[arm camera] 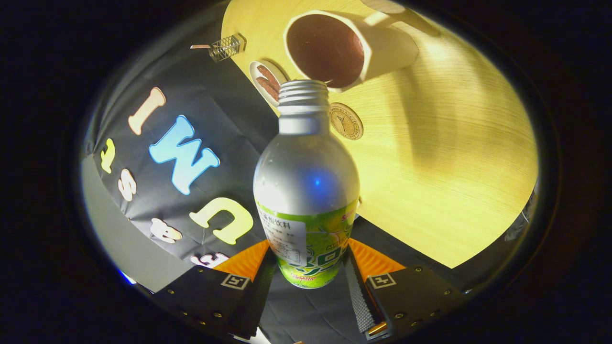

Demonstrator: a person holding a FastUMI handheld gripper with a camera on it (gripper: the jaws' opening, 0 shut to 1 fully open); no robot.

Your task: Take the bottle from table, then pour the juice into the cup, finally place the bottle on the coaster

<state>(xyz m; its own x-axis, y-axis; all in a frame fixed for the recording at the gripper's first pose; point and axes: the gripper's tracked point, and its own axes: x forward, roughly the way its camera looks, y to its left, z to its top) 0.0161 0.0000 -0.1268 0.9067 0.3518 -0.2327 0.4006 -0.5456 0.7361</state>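
Note:
My gripper [308, 267] is shut on the silver bottle [306, 191], both fingers pressing on its green-labelled lower body. The bottle is tipped over, its uncapped threaded mouth [303, 91] pointing at the rim of the white cup [349, 48]. The cup stands on the pale wooden table [454, 181] and its inside looks dark reddish. I cannot make out any liquid flowing. A round brown coaster [345, 121] lies on the table just beside the bottle's neck, below the cup.
A small white dish [266, 81] with brown sticks sits left of the cup, close to the table's edge. A little wire basket [226, 47] stands further left. The table's edge runs diagonally behind the bottle.

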